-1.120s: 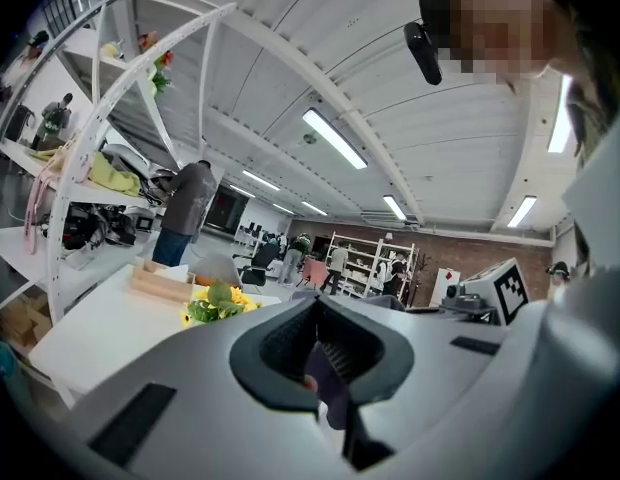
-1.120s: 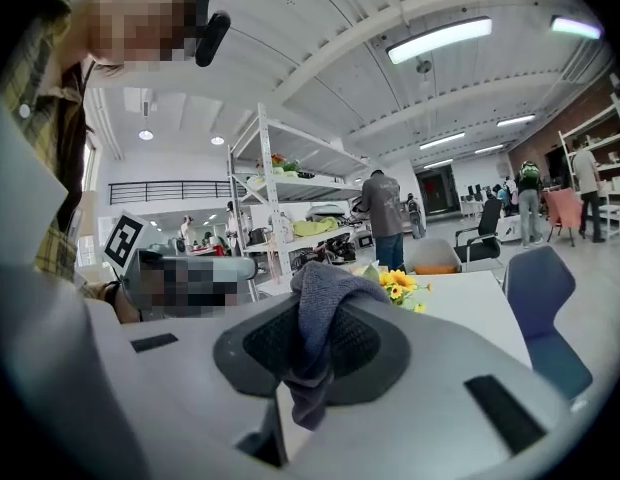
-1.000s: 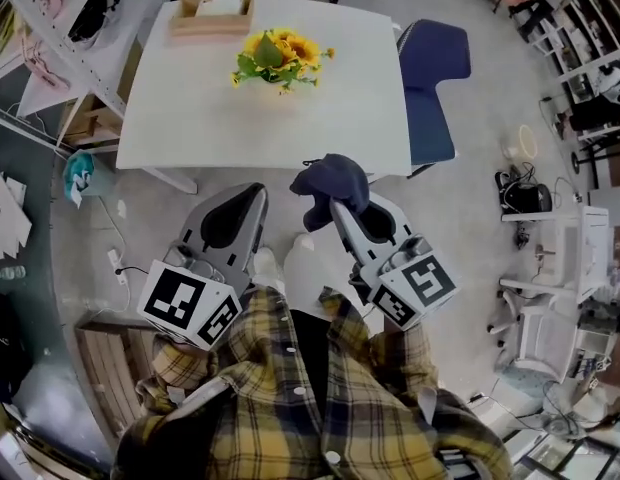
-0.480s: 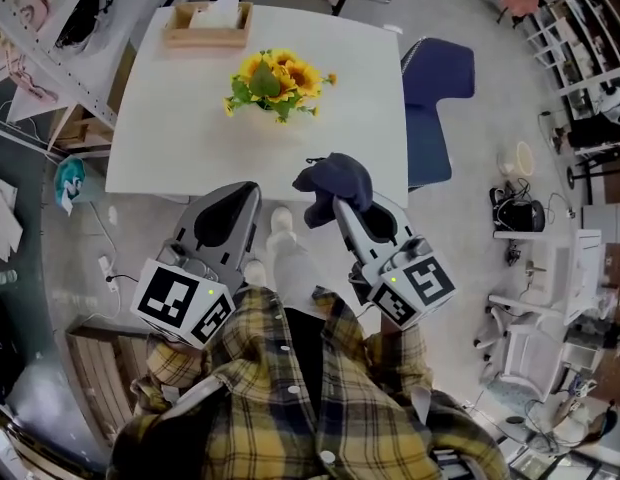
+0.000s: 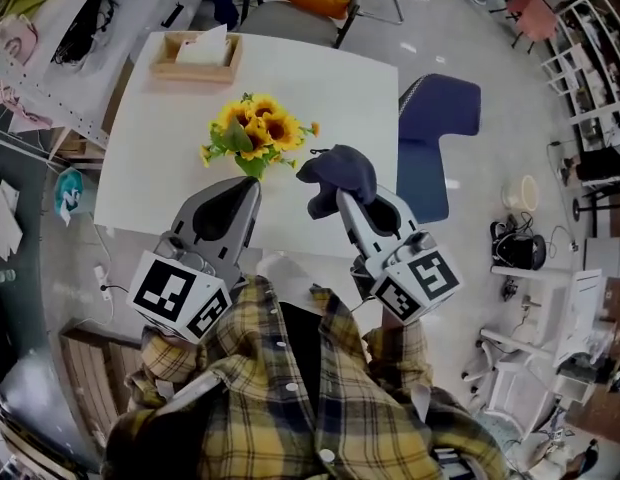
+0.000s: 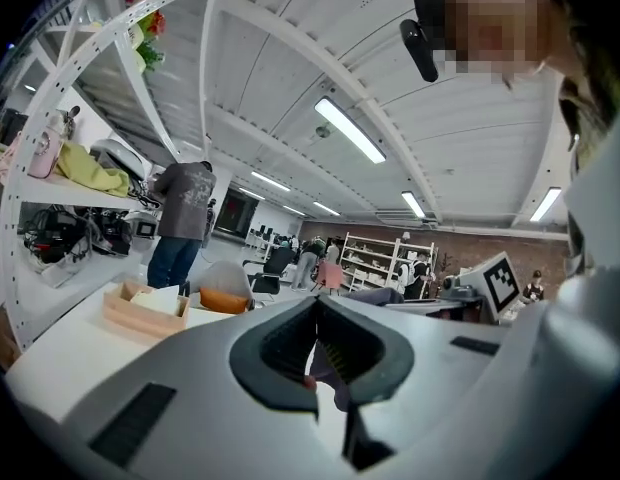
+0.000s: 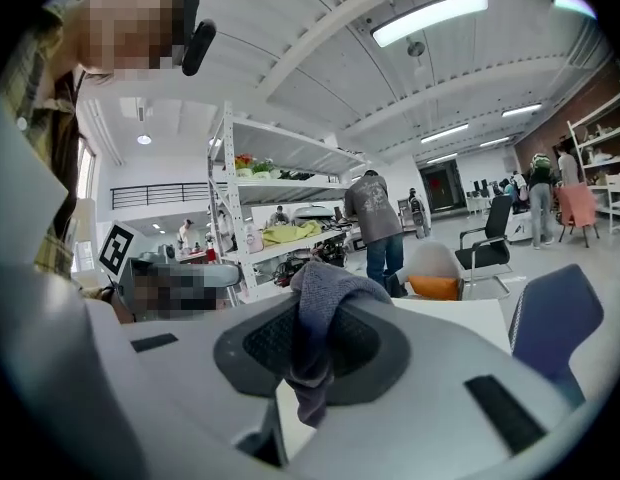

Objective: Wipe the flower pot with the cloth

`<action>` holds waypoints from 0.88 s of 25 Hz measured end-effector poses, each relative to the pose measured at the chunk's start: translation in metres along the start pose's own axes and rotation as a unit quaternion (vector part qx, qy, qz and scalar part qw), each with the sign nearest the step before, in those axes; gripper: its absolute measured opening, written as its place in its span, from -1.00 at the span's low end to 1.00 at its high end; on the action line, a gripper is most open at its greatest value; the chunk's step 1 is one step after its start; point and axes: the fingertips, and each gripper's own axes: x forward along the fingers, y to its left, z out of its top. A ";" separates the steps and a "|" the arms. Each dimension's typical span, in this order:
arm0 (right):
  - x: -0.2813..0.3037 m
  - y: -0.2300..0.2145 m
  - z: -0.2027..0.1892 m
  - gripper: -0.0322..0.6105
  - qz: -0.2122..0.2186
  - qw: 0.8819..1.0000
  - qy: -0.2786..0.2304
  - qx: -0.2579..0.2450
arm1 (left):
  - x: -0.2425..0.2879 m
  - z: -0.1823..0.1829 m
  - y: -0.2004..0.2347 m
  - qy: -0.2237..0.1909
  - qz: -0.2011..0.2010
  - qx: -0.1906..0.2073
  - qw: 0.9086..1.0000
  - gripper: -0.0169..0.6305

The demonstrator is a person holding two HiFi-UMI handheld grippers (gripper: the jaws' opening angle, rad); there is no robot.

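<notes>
Left gripper (image 5: 248,186) has its jaws pressed together on nothing. Right gripper (image 5: 342,202) pinches the cloth (image 5: 338,173), bunched over its tips. Just beyond, the flower pot (image 5: 252,140) stands on the table (image 5: 335,93) — box (image 5: 195,60) farther back.

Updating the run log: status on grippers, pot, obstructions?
Left gripper shut, empty. Right gripper shut on cloth. Potted sunflowers on table just ahead, untouched. Wooden box beyond, not in the way.
</notes>
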 end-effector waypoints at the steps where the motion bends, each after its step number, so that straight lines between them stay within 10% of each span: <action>1: 0.004 -0.007 0.003 -0.79 0.005 1.000 0.001 -0.001 | 0.006 0.001 0.002 0.000 0.004 0.000 1.000 -0.92; 22: 0.032 -0.078 -0.017 -0.79 -0.010 0.999 0.030 0.037 | 0.045 -0.018 0.027 0.042 0.011 -0.011 0.999 -0.92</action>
